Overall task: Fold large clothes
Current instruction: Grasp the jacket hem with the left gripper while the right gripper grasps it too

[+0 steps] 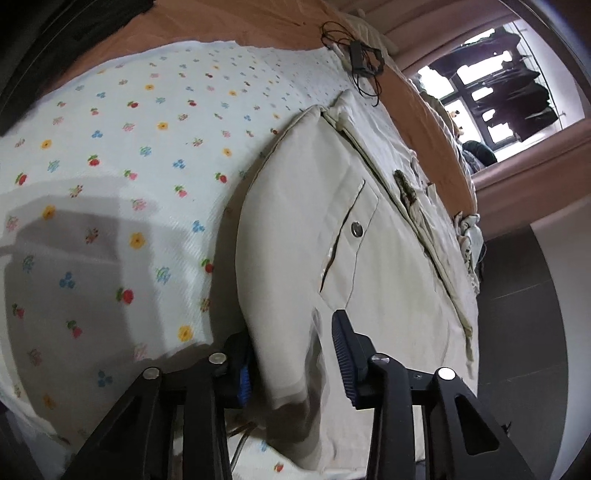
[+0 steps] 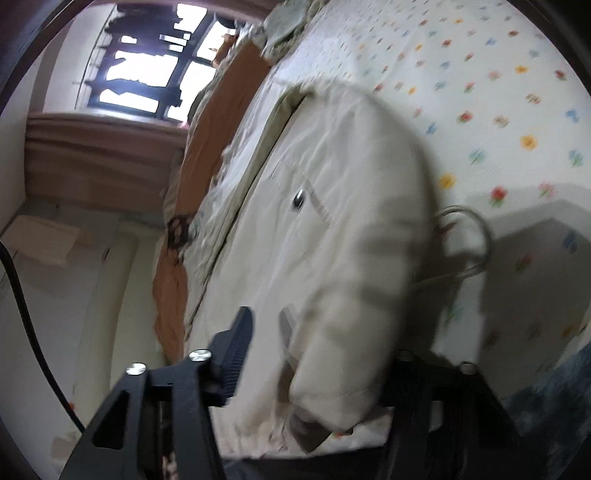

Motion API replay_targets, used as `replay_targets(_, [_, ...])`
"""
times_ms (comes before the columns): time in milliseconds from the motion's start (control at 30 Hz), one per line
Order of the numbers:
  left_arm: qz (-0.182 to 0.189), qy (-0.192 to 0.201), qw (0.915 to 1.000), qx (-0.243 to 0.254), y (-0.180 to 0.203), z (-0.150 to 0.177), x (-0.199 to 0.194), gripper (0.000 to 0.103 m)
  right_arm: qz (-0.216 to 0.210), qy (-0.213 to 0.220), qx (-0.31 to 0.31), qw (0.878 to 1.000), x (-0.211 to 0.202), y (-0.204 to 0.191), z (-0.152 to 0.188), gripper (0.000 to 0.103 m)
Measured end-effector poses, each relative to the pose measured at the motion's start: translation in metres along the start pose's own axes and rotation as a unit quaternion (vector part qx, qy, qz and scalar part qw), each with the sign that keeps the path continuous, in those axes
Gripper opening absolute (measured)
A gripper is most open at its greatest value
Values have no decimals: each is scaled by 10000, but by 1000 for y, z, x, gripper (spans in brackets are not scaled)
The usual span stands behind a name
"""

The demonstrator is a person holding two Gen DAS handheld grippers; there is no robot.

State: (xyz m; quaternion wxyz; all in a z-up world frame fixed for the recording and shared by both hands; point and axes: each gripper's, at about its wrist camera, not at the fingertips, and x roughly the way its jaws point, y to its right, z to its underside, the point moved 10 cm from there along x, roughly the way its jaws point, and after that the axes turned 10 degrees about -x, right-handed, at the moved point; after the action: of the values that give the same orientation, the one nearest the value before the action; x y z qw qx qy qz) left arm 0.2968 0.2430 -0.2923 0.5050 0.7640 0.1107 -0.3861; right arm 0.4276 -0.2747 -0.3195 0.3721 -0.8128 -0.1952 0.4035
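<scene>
A cream garment with a snap-button pocket (image 1: 354, 229) lies folded on a white flower-print sheet (image 1: 110, 166) over a bed. My left gripper (image 1: 291, 354) is open, its fingers either side of the garment's near folded edge, which bulges between them. In the right wrist view the same cream garment (image 2: 332, 221) lies ahead. My right gripper (image 2: 314, 354) is open around a thick fold of it. The left finger (image 2: 236, 347) shows. The right finger is hidden behind the cloth.
An orange blanket (image 1: 280, 26) covers the bed beyond the sheet, with a black cable and charger (image 1: 358, 51) on it. A window (image 2: 147, 59) with hanging clothes is at the far end. A clear looped cord (image 2: 476, 236) lies on the sheet beside the garment.
</scene>
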Motion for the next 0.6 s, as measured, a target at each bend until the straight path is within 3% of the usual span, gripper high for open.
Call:
replay_targets(100, [-121,100,9998,-96,-1,-1,1,13,145,127,60,9998,1,7,-6,25])
replay_targets(167, [-27,216,9996,-156,2,-1,-3,11,156,185,106,9997,-1,7,-7,20])
replay_targets(300, [359,451,9981,-219,17,0,-26,7,63,406,131,9991,-19,-1,-11,15])
replay_targets(600, [918,673,9931,-271,51,2,-87,5,-365,886,-296,9950,-76,-57,-25,15])
